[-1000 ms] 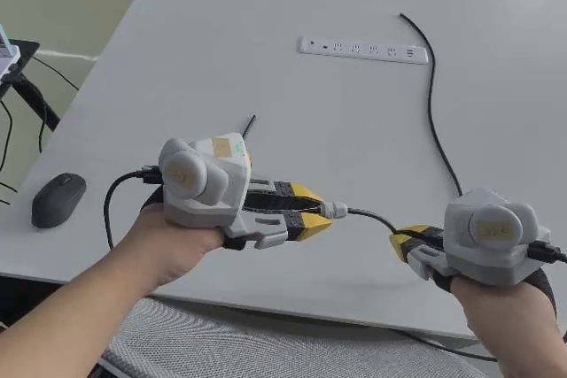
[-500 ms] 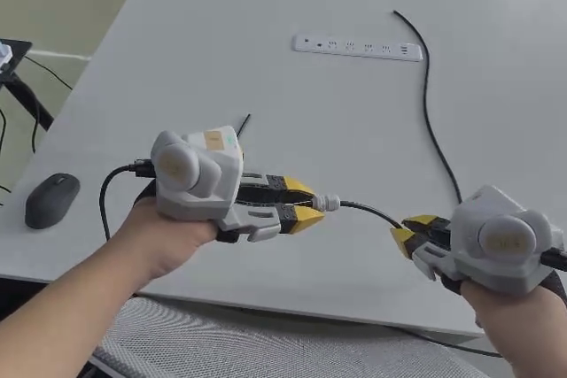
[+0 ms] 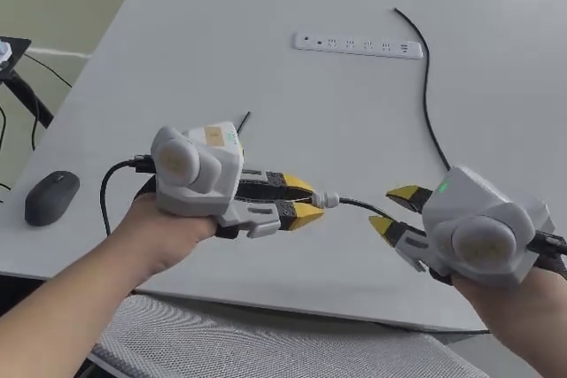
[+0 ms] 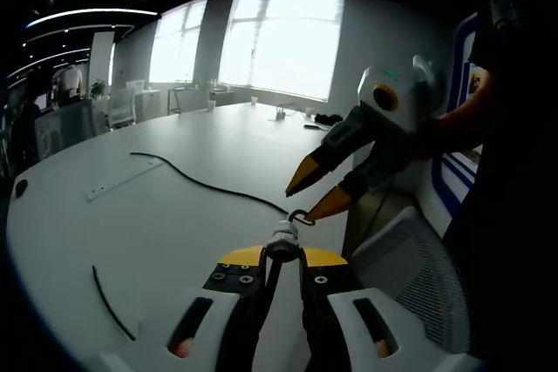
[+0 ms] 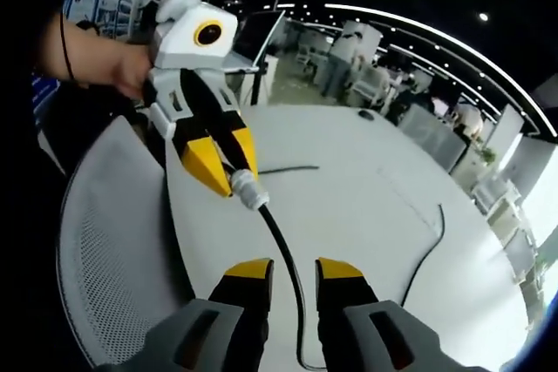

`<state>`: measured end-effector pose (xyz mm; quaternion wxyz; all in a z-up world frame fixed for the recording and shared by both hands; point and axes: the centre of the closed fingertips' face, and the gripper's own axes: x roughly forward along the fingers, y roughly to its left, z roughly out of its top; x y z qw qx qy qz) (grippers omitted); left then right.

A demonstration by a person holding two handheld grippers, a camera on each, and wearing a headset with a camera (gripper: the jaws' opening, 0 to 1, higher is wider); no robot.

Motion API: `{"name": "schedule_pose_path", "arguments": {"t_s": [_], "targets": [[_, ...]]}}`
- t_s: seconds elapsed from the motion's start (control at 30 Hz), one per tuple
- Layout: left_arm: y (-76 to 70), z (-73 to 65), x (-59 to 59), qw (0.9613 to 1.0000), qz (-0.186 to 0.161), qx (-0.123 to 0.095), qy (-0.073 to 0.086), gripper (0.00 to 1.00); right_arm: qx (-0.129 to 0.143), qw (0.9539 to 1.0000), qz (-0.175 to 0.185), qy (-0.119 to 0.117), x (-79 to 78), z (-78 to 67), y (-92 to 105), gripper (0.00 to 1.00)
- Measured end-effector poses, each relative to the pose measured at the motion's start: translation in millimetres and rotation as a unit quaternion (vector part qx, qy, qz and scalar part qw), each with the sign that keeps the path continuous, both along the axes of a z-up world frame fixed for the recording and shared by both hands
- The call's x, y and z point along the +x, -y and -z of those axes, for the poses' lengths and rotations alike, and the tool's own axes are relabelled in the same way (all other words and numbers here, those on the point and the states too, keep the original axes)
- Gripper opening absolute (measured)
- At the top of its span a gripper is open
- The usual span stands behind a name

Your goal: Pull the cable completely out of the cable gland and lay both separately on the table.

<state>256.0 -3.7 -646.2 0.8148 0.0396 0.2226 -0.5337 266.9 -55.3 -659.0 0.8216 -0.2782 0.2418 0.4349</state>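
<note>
At the left edge of the table (image 3: 266,86) a mouse (image 3: 51,196) is seen, well apart from the work. The left hand-held gripper (image 3: 306,205) is held above the near edge of the table and is clenched on the cable gland (image 3: 326,201); in the left gripper view the jaws are seen closed on the gland's body, with its tip protruding beyond them. The cable (image 3: 356,207) is still seated in the cable gland and runs rightward from it, clear of the table. In the picture taken half a second earlier, the right hand-held gripper (image 3: 396,210) was clamped on the cable; it has now been released and brought nearer to the cable gland. Its jaws are spread, and in the right gripper view the cable is seen passing freely between them without being grasped. This change is judged to be a repositioning for a fresh grip closer to the cable gland, not a completed pull: the cable has not yet been withdrawn, and neither part has been laid on the table. The next pull is judged to require the right jaws to be closed on the cable while the cable gland is kept clamped. A power strip (image 3: 359,44) is seen at the far side of the table and is not involved.
</note>
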Motion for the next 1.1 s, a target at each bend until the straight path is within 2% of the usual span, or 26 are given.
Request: {"name": "schedule_pose_path", "arguments": {"t_s": [0.03,0.1,0.3,0.53,0.8,1.1], "targets": [[0.1,0.0,-0.2,1.0000,0.000,0.001,0.000,0.15,-0.002,0.9999,-0.009,0.007,-0.1,-2.2,-2.6,0.14],[0.5,0.1,-0.4,1.0000,-0.001,0.003,0.001,0.15,-0.026,0.9987,-0.032,0.031,1.5,-5.4,-6.4,0.14],[3.0,1.4,-4.7,1.0000,0.005,0.006,0.000,0.15,-0.043,0.9956,-0.073,0.040,-3.6,-4.0,-20.0,0.12],[4.3,1.3,-8.3,0.9999,0.010,0.008,0.000,0.15,-0.056,0.9918,-0.105,0.048,-11.6,-0.6,-33.3,0.08],[5.9,4.5,-11.4,0.9998,0.017,0.014,0.000,0.15,-0.071,0.9893,-0.117,0.051,-14.1,3.6,-35.0,0.01],[6.2,1.7,-13.2,0.9998,0.019,0.005,0.001,0.15,-0.046,0.9939,-0.096,0.028,-16.8,3.3,-32.9,0.00]]}}
